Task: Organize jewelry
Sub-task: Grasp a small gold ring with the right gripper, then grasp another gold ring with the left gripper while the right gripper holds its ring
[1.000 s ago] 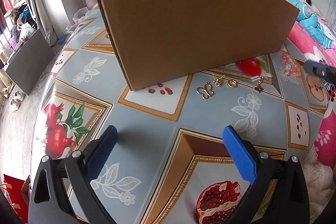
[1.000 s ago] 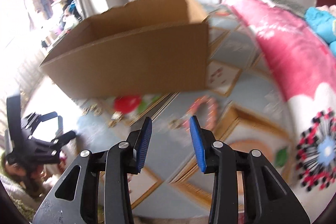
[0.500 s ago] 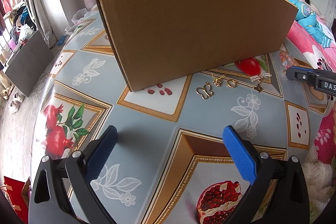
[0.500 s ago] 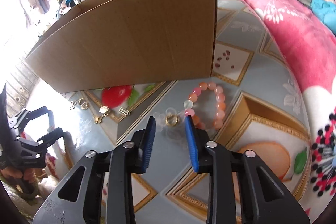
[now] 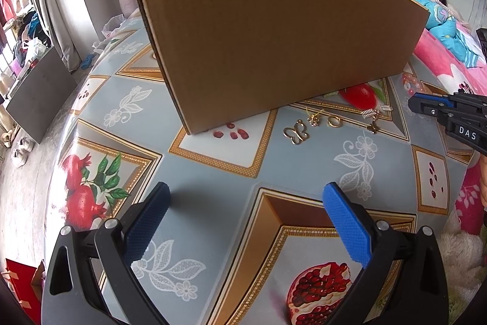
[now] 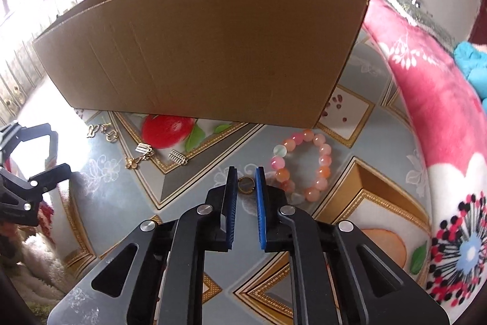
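A gold ring (image 6: pixel 246 185) lies on the table between the tips of my right gripper (image 6: pixel 246 174); its jaws stand narrowly apart around the ring, and contact cannot be told. A pink bead bracelet (image 6: pixel 316 165) lies just right of it. A cardboard box (image 6: pixel 197 51) stands behind. More gold pieces lie near the box: a butterfly clasp (image 5: pixel 296 132), a small pendant (image 5: pixel 313 120), a ring (image 5: pixel 334 121), a butterfly charm (image 6: pixel 131 162) and clips (image 6: pixel 178 157). My left gripper (image 5: pixel 243 203) is open and empty, low over the table. The right gripper also shows in the left wrist view (image 5: pixel 426 107).
The table wears a blue and gold tablecloth (image 5: pixel 213 181) with pomegranate prints. A pink floral blanket (image 6: pixel 426 87) lies right of the table. A white fluffy cloth (image 5: pixel 459 258) is at the near right edge. The left gripper shows at the left in the right wrist view (image 6: pixel 36 169).
My right gripper has moved down and forward to the gold ring and its jaws have narrowed around it. The left gripper has stayed still.
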The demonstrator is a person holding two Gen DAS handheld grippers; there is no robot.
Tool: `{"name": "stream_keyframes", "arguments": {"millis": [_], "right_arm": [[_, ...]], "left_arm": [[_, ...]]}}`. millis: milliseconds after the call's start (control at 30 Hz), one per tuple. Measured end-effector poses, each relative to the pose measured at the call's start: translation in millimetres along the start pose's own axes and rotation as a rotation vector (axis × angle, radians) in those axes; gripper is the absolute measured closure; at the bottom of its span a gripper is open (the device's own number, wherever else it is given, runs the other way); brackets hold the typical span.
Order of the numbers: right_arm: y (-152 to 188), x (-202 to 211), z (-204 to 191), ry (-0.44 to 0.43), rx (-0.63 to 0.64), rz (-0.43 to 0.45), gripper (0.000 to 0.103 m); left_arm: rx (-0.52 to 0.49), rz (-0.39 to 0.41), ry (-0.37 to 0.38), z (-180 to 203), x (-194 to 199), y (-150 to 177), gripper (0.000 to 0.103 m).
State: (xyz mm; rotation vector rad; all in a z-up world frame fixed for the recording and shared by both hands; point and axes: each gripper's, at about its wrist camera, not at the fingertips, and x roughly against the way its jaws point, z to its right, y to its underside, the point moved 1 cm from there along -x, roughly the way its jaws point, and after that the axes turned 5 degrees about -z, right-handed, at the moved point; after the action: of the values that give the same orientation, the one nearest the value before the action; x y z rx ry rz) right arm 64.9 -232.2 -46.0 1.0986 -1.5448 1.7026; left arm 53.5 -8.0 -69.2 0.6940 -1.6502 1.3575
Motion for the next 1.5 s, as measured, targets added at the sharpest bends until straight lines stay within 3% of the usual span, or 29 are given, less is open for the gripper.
{"name": "stream_keyframes", "arguments": {"millis": [167, 300, 467, 533, 633, 800, 967, 1500], "right_arm": [[10, 7, -2, -0.039, -0.017, -0.016, 0.093], [20, 11, -11, -0.075, -0.030, -0.023, 0.093], [27, 14, -21, -0.085, -0.039, -0.017, 0.093], [28, 14, -21, -0.096, -0.048, -0.017, 0.093], [31, 14, -20, -0.109, -0.059, -0.014, 0.093], [29, 15, -11, -0.122, -0.069, -0.009, 0.093], [28, 10, -2, -0.138, -0.077, -0.008, 0.093], [28, 15, 7, -0.169, -0.092, 0.003, 0.093]], "left_arm": [[-0.032, 0.039, -0.011, 3, 9, -3, 0.004], [-0.063, 0.096, 0.067, 16, 23, -11, 0.006], [-0.111, 0.133, 0.136, 36, 25, -24, 0.024], [-0.142, 0.140, 0.145, 45, 22, -27, 0.038], [-0.155, 0.121, 0.159, 54, 13, -34, 0.057], [-0.160, 0.084, 0.166, 60, 2, -39, 0.073], [-0.152, 0.049, 0.172, 61, -8, -41, 0.079], [-0.184, 0.059, 0.102, 65, -13, -42, 0.091]]}}
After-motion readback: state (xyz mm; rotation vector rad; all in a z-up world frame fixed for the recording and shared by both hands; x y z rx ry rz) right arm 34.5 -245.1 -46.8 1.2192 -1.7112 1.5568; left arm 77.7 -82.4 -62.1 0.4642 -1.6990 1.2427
